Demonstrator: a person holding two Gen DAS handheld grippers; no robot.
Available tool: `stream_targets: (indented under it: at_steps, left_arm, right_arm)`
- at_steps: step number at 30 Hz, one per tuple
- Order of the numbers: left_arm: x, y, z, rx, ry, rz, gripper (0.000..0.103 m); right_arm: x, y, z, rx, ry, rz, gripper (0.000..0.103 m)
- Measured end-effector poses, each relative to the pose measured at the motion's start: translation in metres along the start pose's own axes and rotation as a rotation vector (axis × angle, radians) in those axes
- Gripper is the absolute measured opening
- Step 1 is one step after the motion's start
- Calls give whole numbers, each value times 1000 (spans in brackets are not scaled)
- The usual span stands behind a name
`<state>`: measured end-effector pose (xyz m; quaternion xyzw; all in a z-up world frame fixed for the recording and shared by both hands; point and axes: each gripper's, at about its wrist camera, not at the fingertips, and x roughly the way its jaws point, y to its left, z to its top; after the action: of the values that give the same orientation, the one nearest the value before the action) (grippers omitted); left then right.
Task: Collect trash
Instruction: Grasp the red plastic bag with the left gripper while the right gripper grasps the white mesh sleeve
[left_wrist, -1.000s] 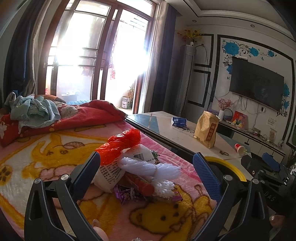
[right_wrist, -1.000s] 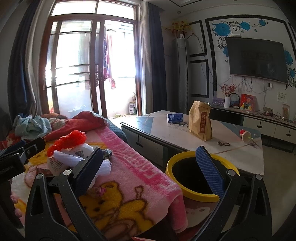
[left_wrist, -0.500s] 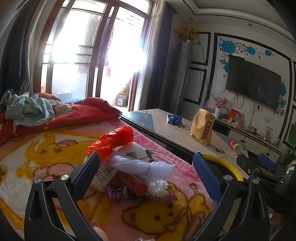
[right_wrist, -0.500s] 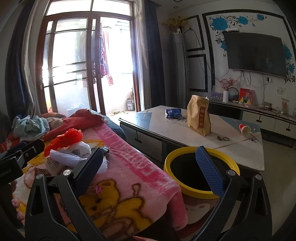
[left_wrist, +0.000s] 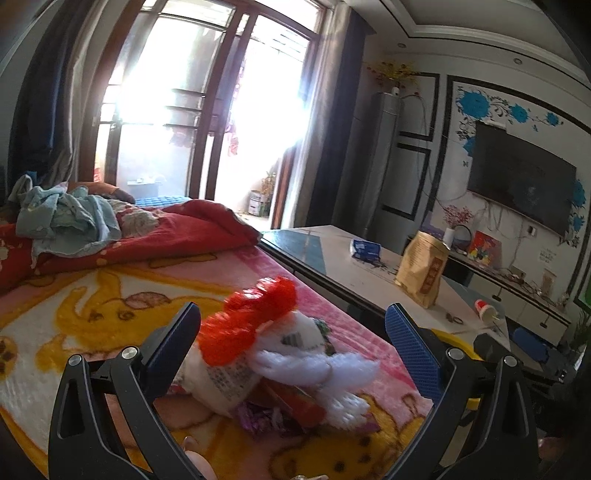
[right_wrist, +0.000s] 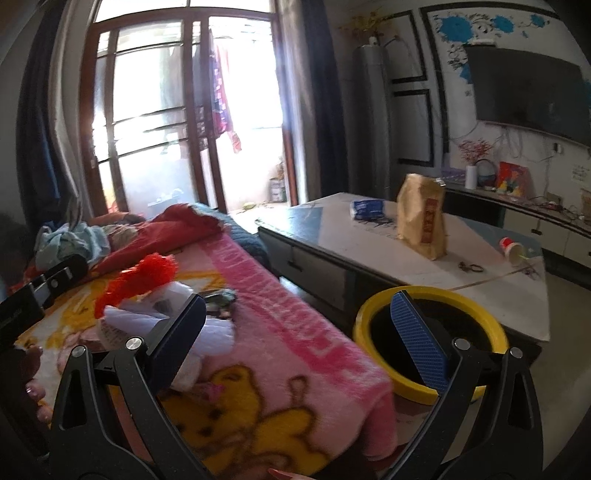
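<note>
A pile of trash lies on the pink and yellow blanket (left_wrist: 74, 317): a red plastic bag (left_wrist: 255, 314), a white printed bag (left_wrist: 225, 380), a white twisted plastic piece (left_wrist: 314, 365) and a purple wrapper (left_wrist: 258, 421). My left gripper (left_wrist: 291, 343) is open and empty, its jaws on either side of the pile, just short of it. My right gripper (right_wrist: 299, 328) is open and empty, to the right of the pile (right_wrist: 147, 295). Its right finger stands in front of the yellow-rimmed bin (right_wrist: 432, 295), which is on the floor beside the sofa.
A low table (right_wrist: 369, 251) stands beyond the bin with a brown paper bag (right_wrist: 421, 218), a blue packet (right_wrist: 367, 208) and a tipped paper cup (right_wrist: 511, 249). Red bedding (left_wrist: 147, 236) and blue clothes (left_wrist: 62, 214) lie at the blanket's far end.
Both grippers have moved forward and a little lower toward the trash pile and the bin, which look nearer now. Both stay open. Nothing has been picked up.
</note>
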<state>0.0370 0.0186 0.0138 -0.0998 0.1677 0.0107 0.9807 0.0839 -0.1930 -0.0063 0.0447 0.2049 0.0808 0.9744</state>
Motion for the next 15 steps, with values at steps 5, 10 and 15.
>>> stream_targets:
  at_steps: [5, 10, 15]
  left_arm:
    - [3, 17, 9, -19, -16, 30, 97]
    - [8, 42, 19, -43, -20, 71, 97]
    - [21, 67, 27, -62, -5, 80, 97]
  right_arm:
    - [17, 20, 7, -3, 30, 72, 92]
    - [34, 37, 13, 5, 67, 126, 92]
    - [57, 50, 14, 3, 135, 155, 92]
